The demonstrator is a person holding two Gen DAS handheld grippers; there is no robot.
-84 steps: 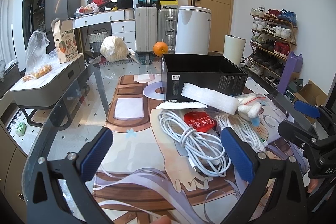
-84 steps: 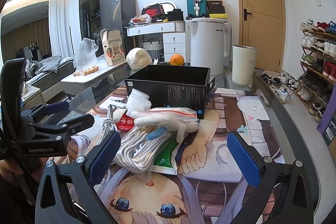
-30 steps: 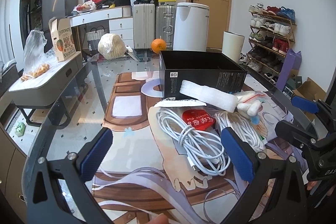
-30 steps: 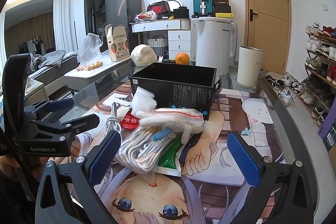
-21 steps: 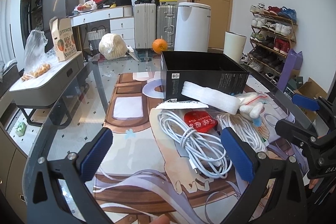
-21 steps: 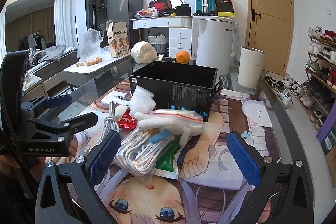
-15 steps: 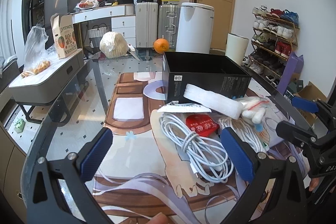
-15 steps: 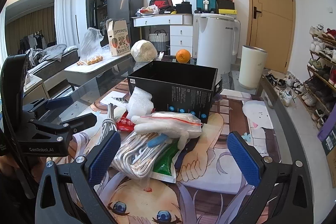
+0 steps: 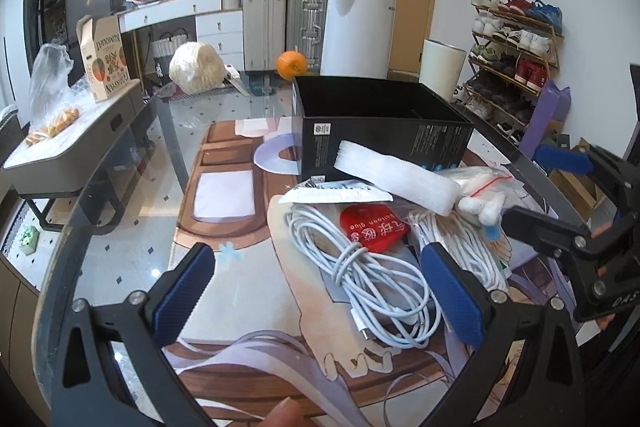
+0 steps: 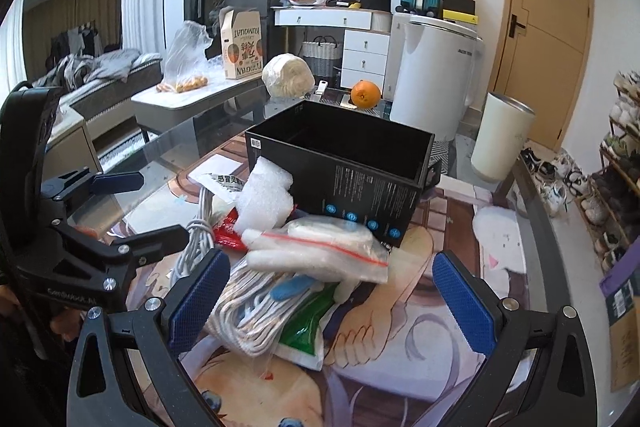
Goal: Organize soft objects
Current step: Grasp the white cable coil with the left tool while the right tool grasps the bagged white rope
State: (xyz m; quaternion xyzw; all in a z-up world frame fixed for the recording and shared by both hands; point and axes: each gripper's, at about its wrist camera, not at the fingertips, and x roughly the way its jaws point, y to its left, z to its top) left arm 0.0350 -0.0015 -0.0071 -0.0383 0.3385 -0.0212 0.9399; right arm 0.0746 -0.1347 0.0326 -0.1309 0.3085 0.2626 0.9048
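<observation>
A heap of soft items lies on the printed mat in front of an open black box (image 9: 380, 123) (image 10: 340, 163). It holds a white foam sheet (image 9: 396, 177) (image 10: 264, 201), a coiled white cable (image 9: 360, 267) (image 10: 192, 247), a red pouch (image 9: 372, 227), a zip bag of white gloves (image 10: 320, 247), a bundle of white rope (image 10: 256, 307) (image 9: 460, 247) and a green packet (image 10: 304, 331). My left gripper (image 9: 320, 295) stands open over the cable. My right gripper (image 10: 328, 299) stands open over the rope and glove bag. Neither holds anything.
The glass table (image 9: 120, 155) carries an orange (image 9: 292, 65) (image 10: 365, 93) and a wrapped white bundle (image 9: 196, 67) behind the box. A white bin (image 10: 502, 139) and a shoe rack (image 9: 512, 47) stand to the right. A low grey side table (image 9: 60, 147) is on the left.
Both cameras have shifted slightly nearer the heap and a little to the side. The items and the box have not moved, and both grippers stay open.
</observation>
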